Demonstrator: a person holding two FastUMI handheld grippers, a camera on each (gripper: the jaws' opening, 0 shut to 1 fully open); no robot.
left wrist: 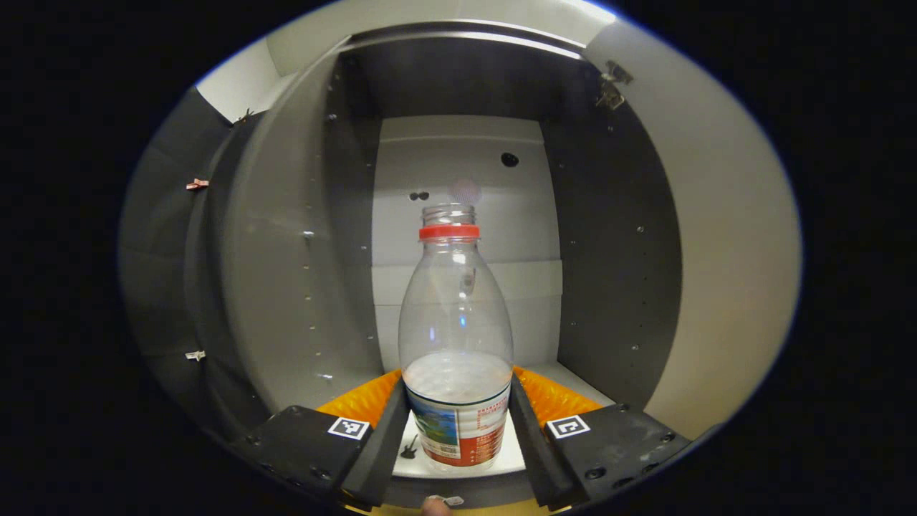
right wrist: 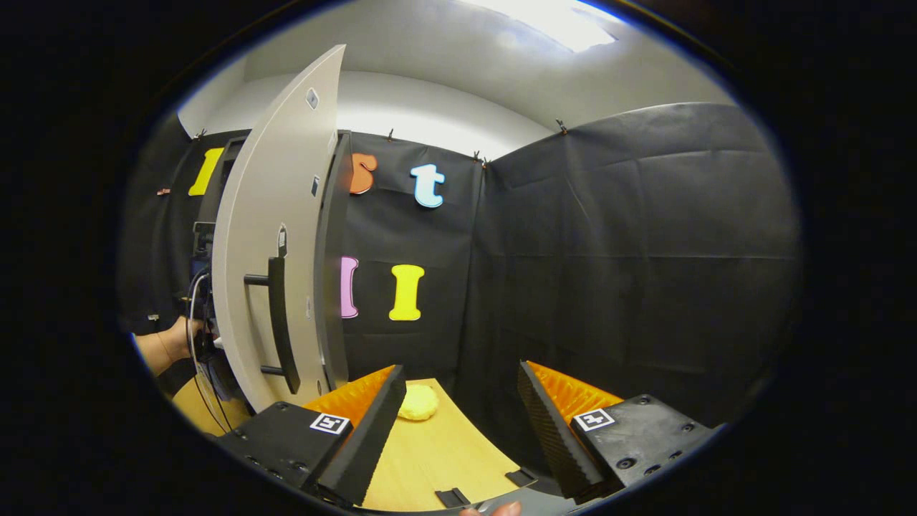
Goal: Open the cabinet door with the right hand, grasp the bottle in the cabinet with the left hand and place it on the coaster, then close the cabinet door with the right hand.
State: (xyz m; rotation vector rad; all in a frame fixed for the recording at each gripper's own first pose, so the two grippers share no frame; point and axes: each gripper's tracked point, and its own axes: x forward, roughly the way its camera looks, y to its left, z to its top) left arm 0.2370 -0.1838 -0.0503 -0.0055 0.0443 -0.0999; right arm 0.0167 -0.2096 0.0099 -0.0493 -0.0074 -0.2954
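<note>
left gripper reaches into the open cabinet, its two black fingers set on either side of the bottle's lower body, right against the label. they look to be touching it on both sides, though whether they truly press is hard to tell. the bottle stands upright on the cabinet's white floor, clear plastic, capless with a red ring at the neck, a little liquid in the bottom. grey side walls and a pale back panel rise behind it, and a hinge shows at the upper right.

right gripper hangs apart from everything, its fingers spread wide with nothing between them, over the wooden bench. a small yellow object lies on the bench ahead, near the left finger. the cabinet door stands swung open at the left of the right gripper view, its dark bar handle facing the camera. beyond the door's edge a hand holds the other device.
</note>
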